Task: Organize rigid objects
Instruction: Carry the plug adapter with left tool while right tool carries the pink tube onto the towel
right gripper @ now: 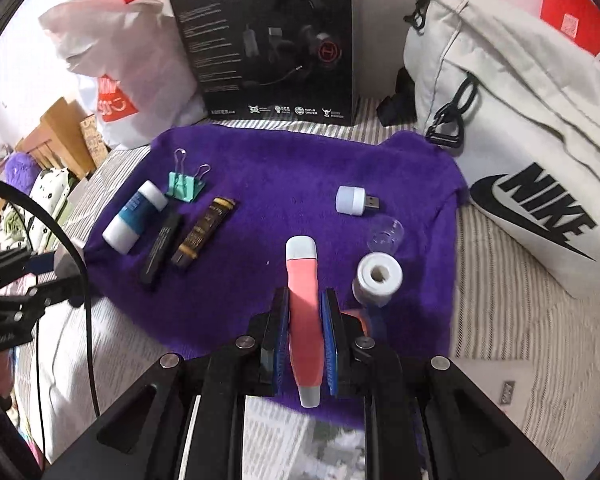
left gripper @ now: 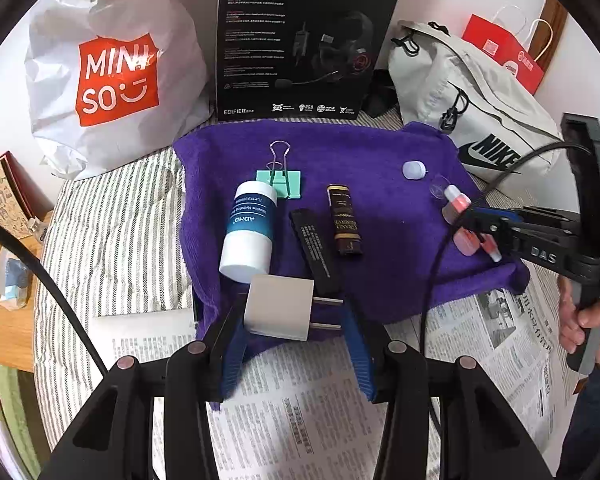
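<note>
- Your left tongs [left gripper: 290,316] are clamped on a white plug adapter [left gripper: 280,307], held at the near edge of the purple towel [left gripper: 380,208]; the pads press its flat sides and the two metal prongs point to the right in the left wrist view.
- The adapter looks light and stiff with smooth plastic faces, so I judge a firm hold across the body, never on the prongs, is the way to carry it.
- Your right tongs [right gripper: 305,332] are closed on a pink pen-shaped tube [right gripper: 305,304] with grey ends, gripped about its middle, tip pointing away over the towel.
- That tube looks hard, light and rounded; it could roll between the pads or roll off once set down, so keep the grip mid-body.
- Just right of it stands a white roll [right gripper: 378,278] with a hollow core, and behind that a small clear cup [right gripper: 386,234], likely thin and easy to tip.
- Further out on the left side of the towel lie a white and blue bottle [left gripper: 249,229] on its side, a black flat stick [left gripper: 314,252] and a brown tube [left gripper: 344,220], close together in a row.
- A mint binder clip [left gripper: 280,182] sits behind the bottle; a small white USB lamp [right gripper: 356,200] lies alone toward the right.
- Behind the towel, on the striped bed, stand a headset box [left gripper: 300,40], a Miniso bag [left gripper: 112,76] and a Nike bag [left gripper: 472,108].
</note>
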